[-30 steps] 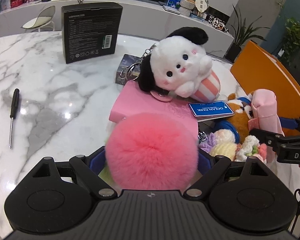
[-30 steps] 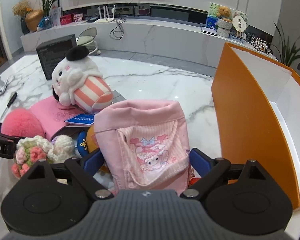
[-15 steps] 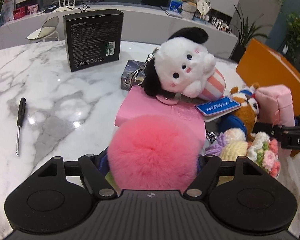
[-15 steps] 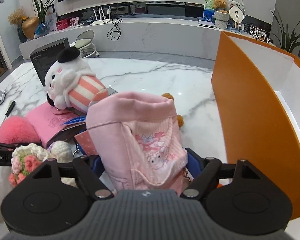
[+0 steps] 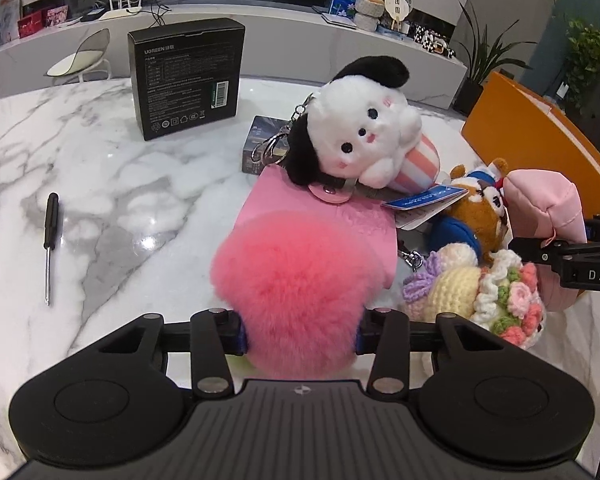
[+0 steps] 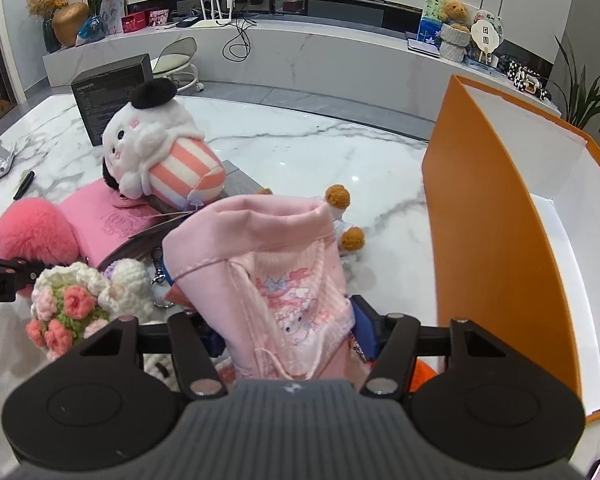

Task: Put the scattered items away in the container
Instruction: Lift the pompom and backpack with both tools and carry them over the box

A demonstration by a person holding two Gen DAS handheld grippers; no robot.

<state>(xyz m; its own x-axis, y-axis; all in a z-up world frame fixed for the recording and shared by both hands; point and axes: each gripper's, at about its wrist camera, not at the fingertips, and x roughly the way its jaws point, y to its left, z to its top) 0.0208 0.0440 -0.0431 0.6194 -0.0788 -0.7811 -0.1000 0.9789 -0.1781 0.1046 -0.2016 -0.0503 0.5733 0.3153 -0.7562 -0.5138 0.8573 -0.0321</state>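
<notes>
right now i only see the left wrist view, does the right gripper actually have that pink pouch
Observer: Yes. In the right wrist view the right gripper has just been closing its jaws, and the pink pouch is pinched between them.
Operator: my left gripper is shut on the pink pompom, is the orange box open on top
Observer: The orange box is open, and its white inside shows nothing in the part in view.
Operator: which side of the pouch is it
Observer: Just right of the pouch in that view, with a gap between them.
</notes>
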